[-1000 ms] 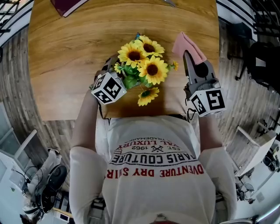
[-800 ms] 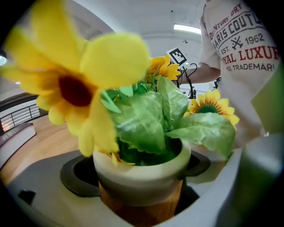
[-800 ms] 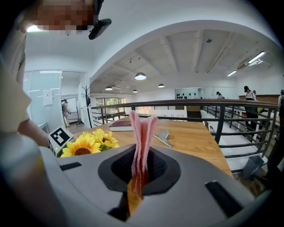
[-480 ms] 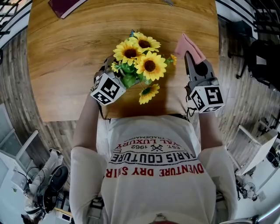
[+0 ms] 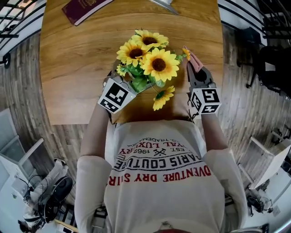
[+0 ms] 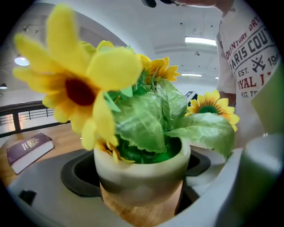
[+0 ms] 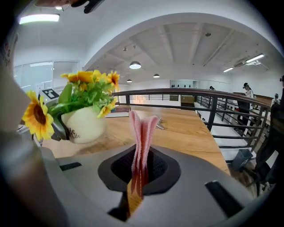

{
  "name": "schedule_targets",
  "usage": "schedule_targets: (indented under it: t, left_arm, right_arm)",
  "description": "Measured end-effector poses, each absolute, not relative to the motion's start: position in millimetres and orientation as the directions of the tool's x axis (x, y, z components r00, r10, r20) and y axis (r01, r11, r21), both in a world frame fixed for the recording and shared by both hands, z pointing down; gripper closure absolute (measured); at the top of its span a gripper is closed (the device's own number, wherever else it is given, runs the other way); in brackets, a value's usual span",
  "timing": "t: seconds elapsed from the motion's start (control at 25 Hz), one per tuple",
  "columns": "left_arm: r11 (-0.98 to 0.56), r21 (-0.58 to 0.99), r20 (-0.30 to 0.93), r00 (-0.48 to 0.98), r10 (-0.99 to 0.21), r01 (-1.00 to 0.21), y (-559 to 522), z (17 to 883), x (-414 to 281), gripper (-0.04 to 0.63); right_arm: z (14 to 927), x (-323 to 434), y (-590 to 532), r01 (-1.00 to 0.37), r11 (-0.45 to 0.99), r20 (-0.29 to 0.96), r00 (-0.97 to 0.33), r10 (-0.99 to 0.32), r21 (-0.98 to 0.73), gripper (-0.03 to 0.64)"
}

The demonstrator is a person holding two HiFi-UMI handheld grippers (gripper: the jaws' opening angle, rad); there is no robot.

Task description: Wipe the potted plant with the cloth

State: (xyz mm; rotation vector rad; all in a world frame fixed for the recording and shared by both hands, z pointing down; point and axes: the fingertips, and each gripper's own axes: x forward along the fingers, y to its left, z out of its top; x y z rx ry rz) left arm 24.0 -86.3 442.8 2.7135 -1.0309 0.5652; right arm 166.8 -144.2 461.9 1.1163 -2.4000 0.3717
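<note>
left gripper (image 5: 123, 85) — fingers (image 6: 255, 177) clamped on potted plant (image 6: 141, 175) | right gripper (image 5: 196, 73) — fingers (image 7: 208, 173) pinching pink cloth (image 7: 141, 133), perhaps touching a bloom (image 5: 185, 53)

The potted plant (image 5: 150, 63) sits between the jaws of my left gripper (image 5: 113, 82), over the near part of the table (image 5: 82, 59) — its pot (image 6: 142, 177) held from both sides. To its right, just beside it, the cloth (image 7: 141, 133) stands upright between the jaws of my right gripper (image 5: 196, 75). A book (image 5: 86, 7) lies at the table's far left corner — well apart from both.
</note>
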Motion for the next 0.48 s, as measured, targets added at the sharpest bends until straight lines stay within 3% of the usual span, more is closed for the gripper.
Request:
schedule_targets:
  t: [0.24,0.48]
  left_arm:
    - [-0.742,0.085,0.378,0.711,-0.593,-0.664,-97,398,33,0.066]
    - [-0.752,0.096,0.379,0.723,-0.578,-0.652,-110,369,36,0.066]
  right_arm:
    - [463,130,-126,-0.720,0.689,0.500,-0.629,-0.595,-0.085,0.583]
    - [436,90,-108,-0.632,0.771,0.401,-0.727,-0.557,-0.075,0.583]
